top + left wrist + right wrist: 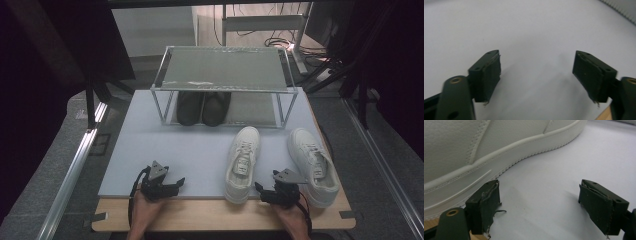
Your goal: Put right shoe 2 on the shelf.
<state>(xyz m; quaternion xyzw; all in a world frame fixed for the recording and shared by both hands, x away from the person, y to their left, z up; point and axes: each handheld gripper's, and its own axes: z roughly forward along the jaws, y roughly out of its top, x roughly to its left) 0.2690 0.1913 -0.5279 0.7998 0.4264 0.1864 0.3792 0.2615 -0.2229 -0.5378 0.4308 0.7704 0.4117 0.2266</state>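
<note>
I have two white leather sneakers with thick rubber soles on the pale grey mat of the table (150, 150). The left white sneaker (242, 162) lies between my two grippers, and the right white sneaker (314, 165) lies just beside my right gripper (267, 195), on its outer side. Both point their toes toward the metal wire shoe rack (222, 70) at the far side, where a pair of black shoes (202, 107) already stands on the low shelf.

The jaws of the right gripper are open and hold nothing; in the right gripper view the side wall of the left white sneaker (486, 152) is very near the left jaw. The left gripper (172, 186) has its jaws wide open too, over the bare mat, with nothing between them.

I judge each sneaker as light, with a stiff sole and a softer upper that gives way under pressure. The smooth leather may slip, so I think the best hold is at the heel collar, one jaw inside the opening and one outside. The sole looks too wide for these jaws.
</note>
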